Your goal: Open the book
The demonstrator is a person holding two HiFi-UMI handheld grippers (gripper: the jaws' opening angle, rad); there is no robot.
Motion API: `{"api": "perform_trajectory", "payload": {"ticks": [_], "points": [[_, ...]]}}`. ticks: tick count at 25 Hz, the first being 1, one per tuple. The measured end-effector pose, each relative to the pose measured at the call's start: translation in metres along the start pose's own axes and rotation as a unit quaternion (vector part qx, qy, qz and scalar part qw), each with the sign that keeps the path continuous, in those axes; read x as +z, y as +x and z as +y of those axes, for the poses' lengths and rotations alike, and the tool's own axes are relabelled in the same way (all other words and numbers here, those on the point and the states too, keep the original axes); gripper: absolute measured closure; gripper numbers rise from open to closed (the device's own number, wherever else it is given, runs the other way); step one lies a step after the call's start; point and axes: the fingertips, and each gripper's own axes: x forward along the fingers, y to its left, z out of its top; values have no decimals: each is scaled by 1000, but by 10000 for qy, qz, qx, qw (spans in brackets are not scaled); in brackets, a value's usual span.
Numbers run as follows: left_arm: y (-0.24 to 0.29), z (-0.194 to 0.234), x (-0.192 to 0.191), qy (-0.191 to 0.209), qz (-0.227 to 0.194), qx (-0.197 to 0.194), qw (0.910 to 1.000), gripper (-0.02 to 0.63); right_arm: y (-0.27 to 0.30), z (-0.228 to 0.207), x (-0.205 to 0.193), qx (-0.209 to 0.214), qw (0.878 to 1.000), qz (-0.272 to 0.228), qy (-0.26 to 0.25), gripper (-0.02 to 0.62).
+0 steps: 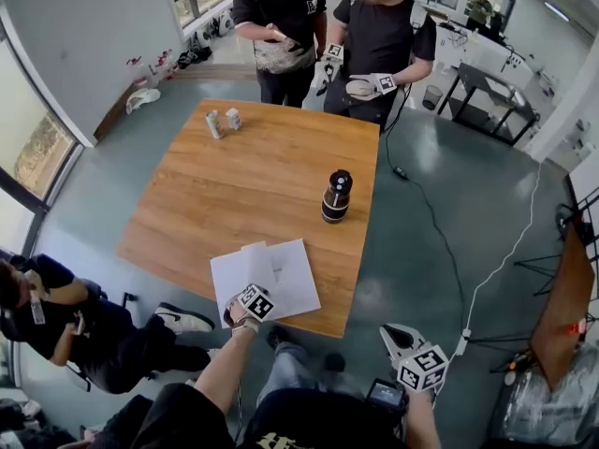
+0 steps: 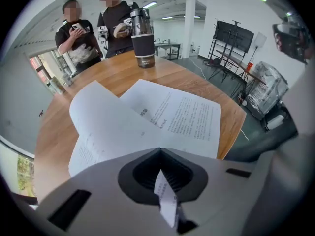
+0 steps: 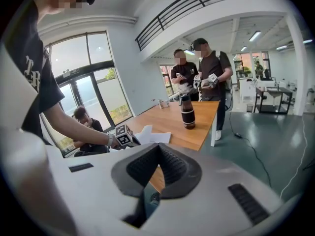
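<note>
The book (image 1: 281, 274) lies open near the front edge of the wooden table (image 1: 243, 185), its white printed pages (image 2: 182, 114) facing up. One leaf (image 2: 106, 119) curves up from the left page, and my left gripper (image 2: 158, 154) is shut on its corner. In the head view the left gripper (image 1: 245, 301) sits at the book's near edge. My right gripper (image 1: 394, 334) hangs off the table to the right, away from the book. Its jaws (image 3: 158, 149) are shut with nothing between them. The right gripper view shows the book (image 3: 153, 136) beside the left gripper's marker cube (image 3: 123, 135).
A dark bottle (image 1: 336, 196) stands on the table behind the book. Two small containers (image 1: 222, 122) sit at the far left corner. Two people (image 1: 328, 36) stand at the far end. Another person (image 1: 65, 321) sits on the floor at the left. A cable (image 1: 440, 241) runs along the floor on the right.
</note>
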Motion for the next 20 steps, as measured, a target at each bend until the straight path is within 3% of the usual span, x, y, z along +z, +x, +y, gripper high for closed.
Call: {"api": "perform_trajectory", "payload": {"ticks": [7,13,17,20], "points": [[-20,0,-25,-654,-243,-154,9974,598,110,31,-9,785,9937,797,22,606],[-31,12,-42,-1249,-540,-216,9905,598,235,49,-28,1168,9817,1506,35,606],[-35,18,-56,-1855,-684,-294,9798,598,297,56,-71,1300,9648,2205,608,606],[-40,24,-64,-2104,-780,-356,9738,598,316,88,-88,1703,9493,2536,746,606]]}}
